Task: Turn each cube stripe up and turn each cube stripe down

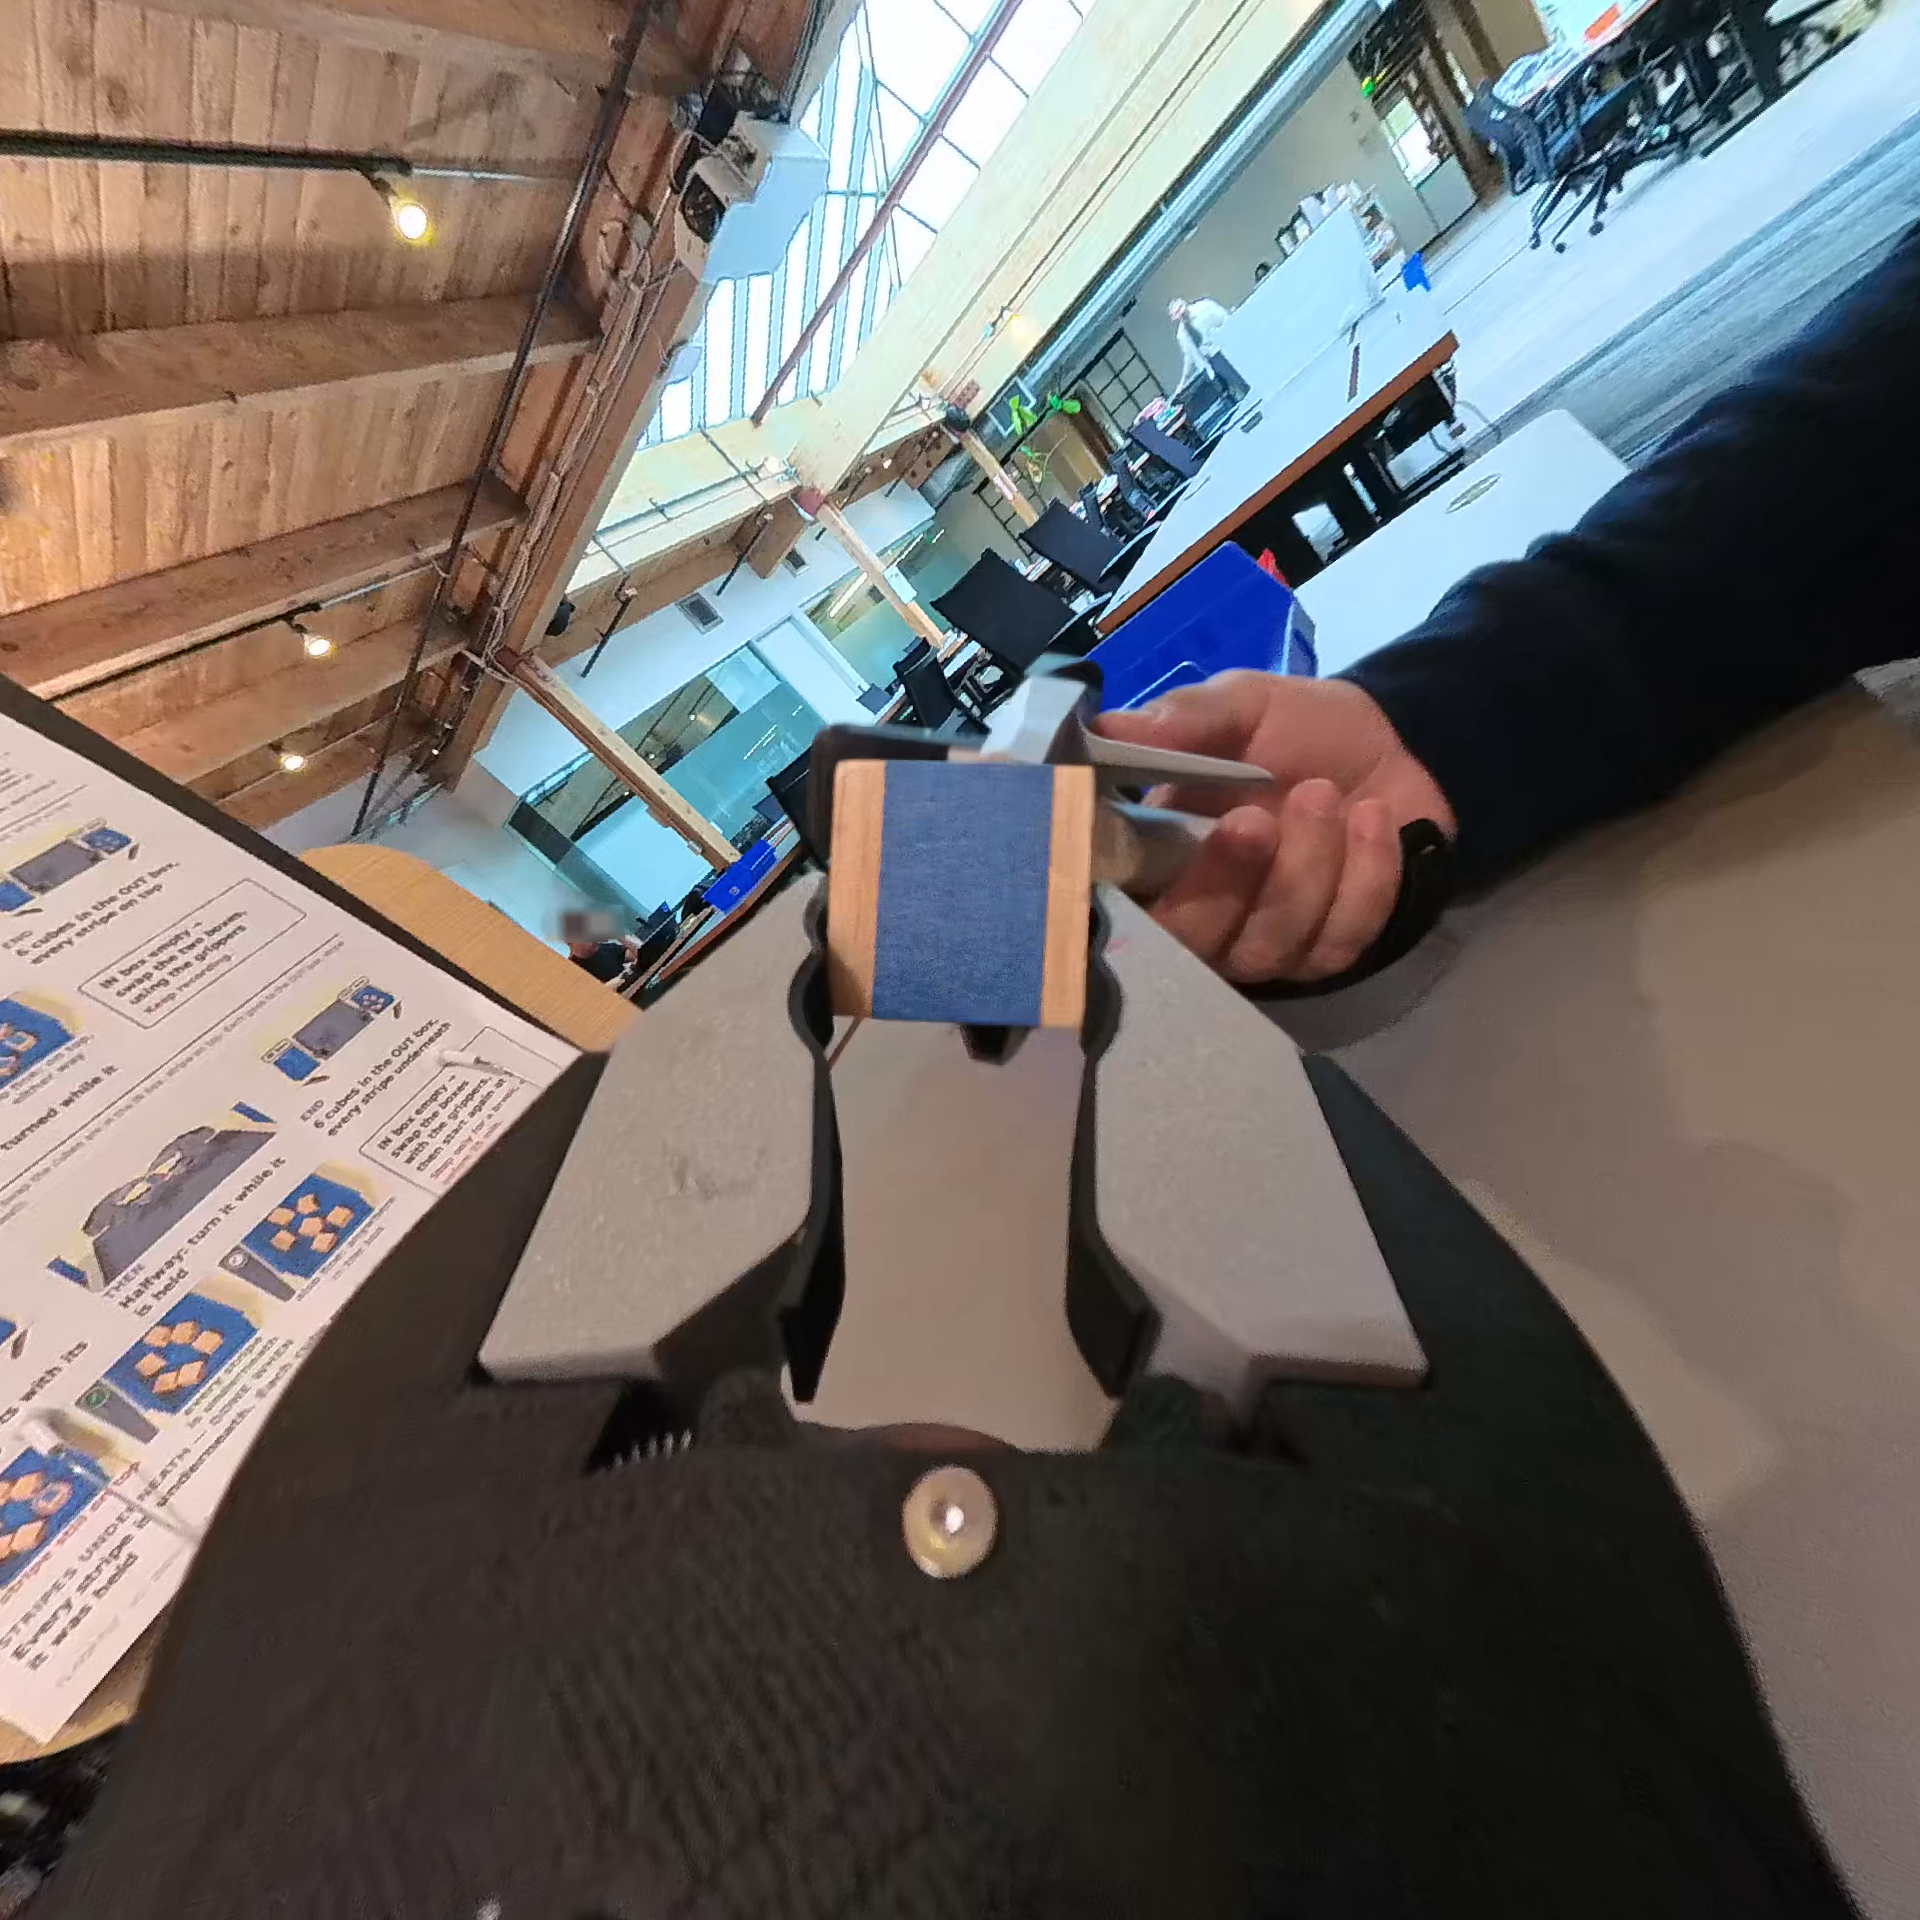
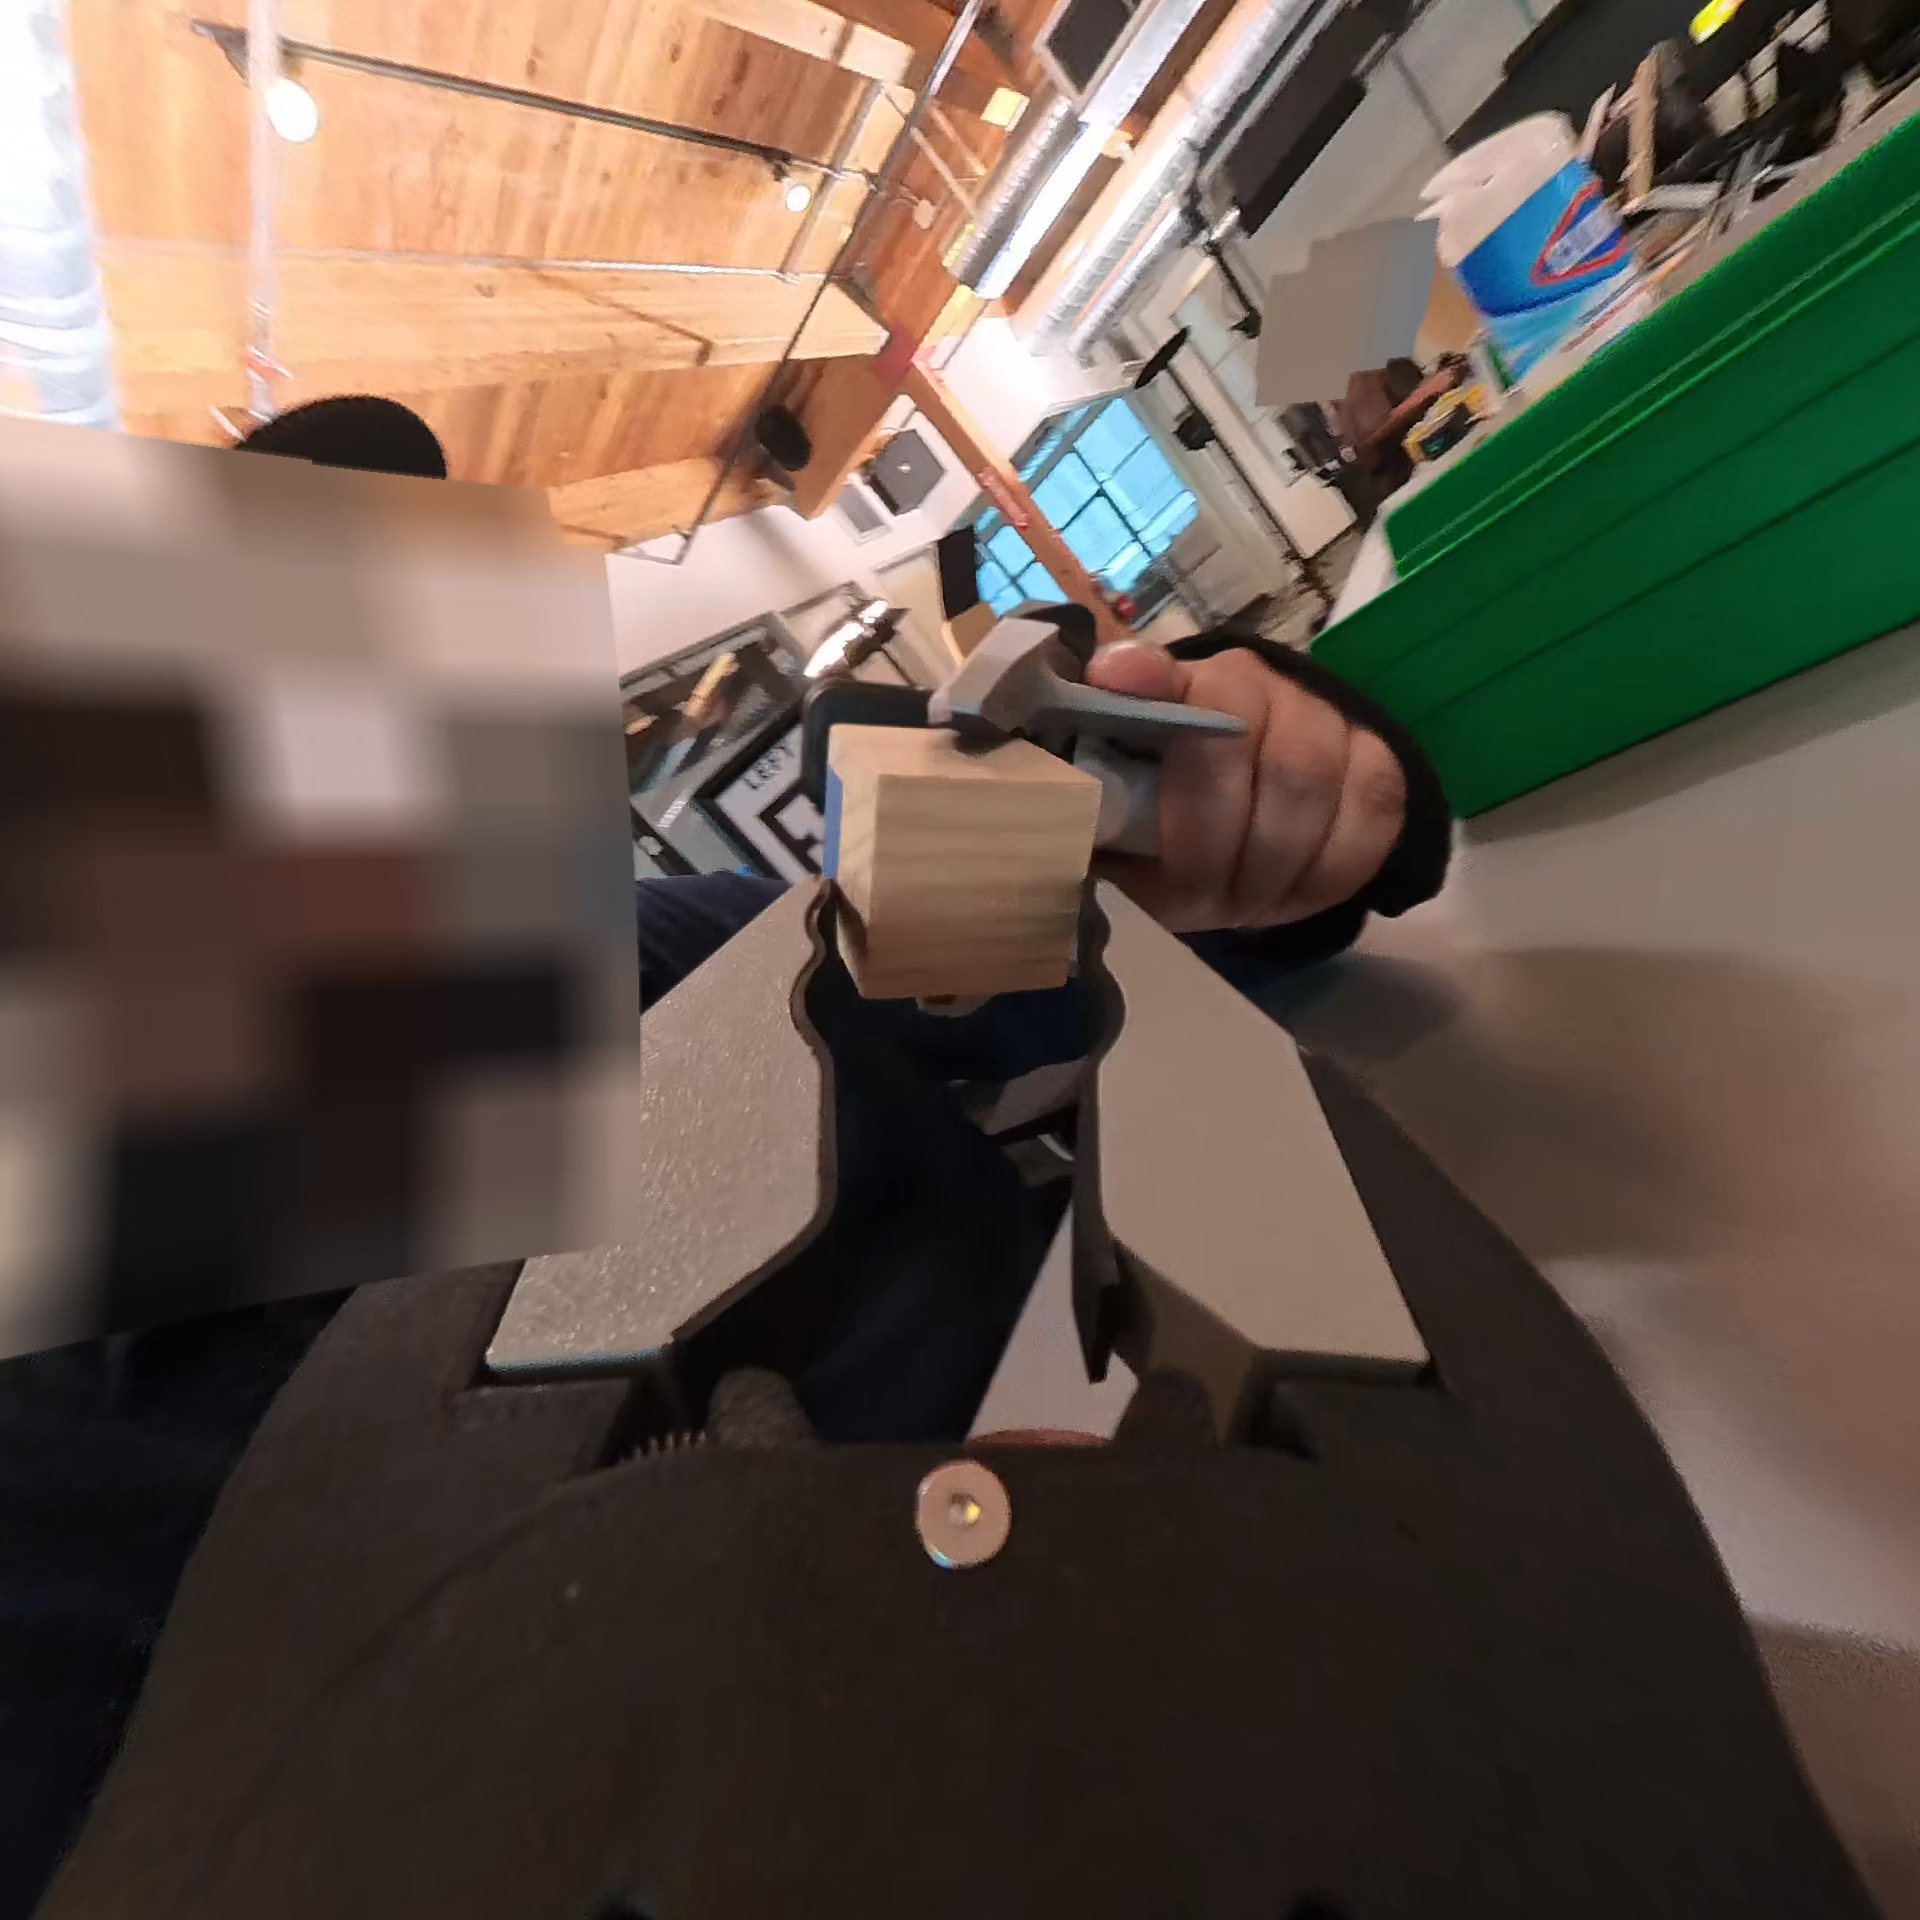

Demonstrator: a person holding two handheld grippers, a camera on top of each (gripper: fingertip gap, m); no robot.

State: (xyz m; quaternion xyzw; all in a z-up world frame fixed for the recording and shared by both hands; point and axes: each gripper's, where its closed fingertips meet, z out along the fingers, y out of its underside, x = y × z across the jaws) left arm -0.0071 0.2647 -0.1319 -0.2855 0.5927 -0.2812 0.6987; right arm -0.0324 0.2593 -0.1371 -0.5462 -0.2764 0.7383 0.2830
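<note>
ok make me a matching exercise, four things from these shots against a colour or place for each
Things:
1. stripe
2. bins
3. sheet
4. cube

Matches:
a. green
b. between both claws
c. blue
d. lower left of the left wrist view

Pairs: 1-c, 2-a, 3-d, 4-b

The pale wooden cube bears a broad dark-blue stripe; both grey-fingered black grippers, beside stacked green plastic bins.
</note>
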